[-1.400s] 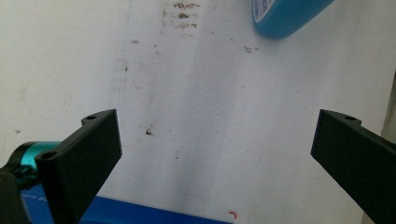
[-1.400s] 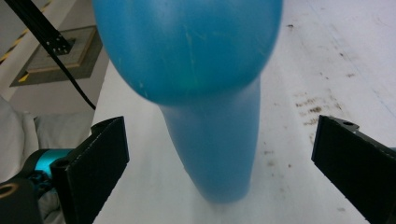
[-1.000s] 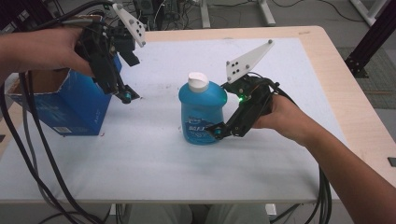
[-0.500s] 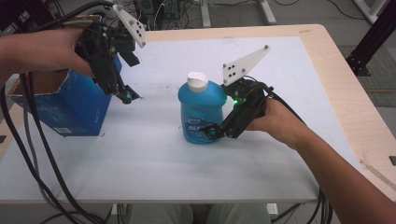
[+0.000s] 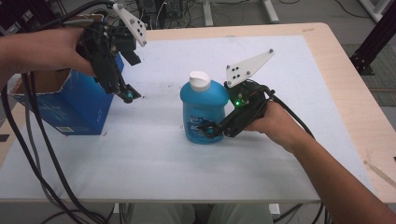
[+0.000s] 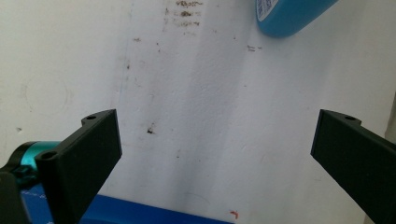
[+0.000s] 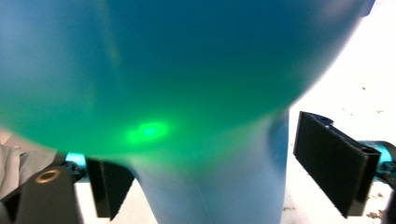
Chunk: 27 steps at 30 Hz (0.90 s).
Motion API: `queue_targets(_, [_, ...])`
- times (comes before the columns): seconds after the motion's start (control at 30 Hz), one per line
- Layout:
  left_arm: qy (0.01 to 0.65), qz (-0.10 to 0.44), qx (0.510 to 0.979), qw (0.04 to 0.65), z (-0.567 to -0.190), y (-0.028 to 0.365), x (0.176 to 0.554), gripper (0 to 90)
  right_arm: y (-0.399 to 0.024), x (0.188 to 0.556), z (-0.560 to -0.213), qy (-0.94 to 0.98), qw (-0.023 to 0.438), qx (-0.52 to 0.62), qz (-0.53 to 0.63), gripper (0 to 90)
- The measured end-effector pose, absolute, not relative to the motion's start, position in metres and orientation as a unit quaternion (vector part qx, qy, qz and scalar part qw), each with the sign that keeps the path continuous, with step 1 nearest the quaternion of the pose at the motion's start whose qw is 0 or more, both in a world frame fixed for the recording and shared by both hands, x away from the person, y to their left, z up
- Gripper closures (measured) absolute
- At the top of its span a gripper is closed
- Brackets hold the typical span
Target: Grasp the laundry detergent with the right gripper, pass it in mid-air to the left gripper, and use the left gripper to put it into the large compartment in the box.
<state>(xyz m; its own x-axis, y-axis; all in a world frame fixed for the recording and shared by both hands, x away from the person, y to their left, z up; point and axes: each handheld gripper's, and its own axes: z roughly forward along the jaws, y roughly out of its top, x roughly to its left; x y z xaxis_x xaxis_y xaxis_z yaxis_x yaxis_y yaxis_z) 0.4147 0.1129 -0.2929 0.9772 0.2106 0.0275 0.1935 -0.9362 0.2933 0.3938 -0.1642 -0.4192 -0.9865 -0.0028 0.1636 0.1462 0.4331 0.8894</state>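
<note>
High view, bottle: the blue bottle with a white cap stands upright on the bench, mid-table, well apart from the box.
High view, right gripper: the right gripper is low against the bottle's base on its right side, jaws either side of it; they have just been closing with the bottle between them.
High view, left gripper: the left gripper hangs over the box's right edge, pointing down at the bench, holding nothing.
High view, box: the blue box is open at the top at the bench's left; what is inside cannot be told.
Left gripper view, jaws: wide apart and empty, bare white bench between them; a corner of the bottle shows at the top, a strip of the box at the bottom.
Right gripper view, bottle: the bottle sits very close and blurred, with a green glow on it.
Right gripper view, jaws: the left jaw sits tight to the bottle, the right jaw stands off with a gap, so the grip is not yet firm.
Progress: reach done, grasp about halfway.
Left to do: finish closing, lift, and probably carry the bottle to the box.
</note>
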Motion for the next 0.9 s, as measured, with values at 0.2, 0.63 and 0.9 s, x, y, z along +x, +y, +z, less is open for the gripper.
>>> queue_targets(0.2, [0.103,0.028,0.984,0.145,-0.2938,0.113,0.4152,1.7,-0.1639,0.3932,-0.42,-0.843,0.069,-0.036,-0.531,27.0])
queue_targets(0.63, [0.102,0.029,0.984,0.145,-0.2945,0.1119,0.4149,1.7,-0.1641,0.3928,-0.4196,-0.842,0.063,-0.026,-0.536,34.3])
queue_targets(0.9, [0.102,0.028,0.984,0.146,-0.2951,0.1104,0.4142,1.7,-0.1648,0.3895,-0.4184,-0.84,0.053,-0.015,-0.539,41.0])
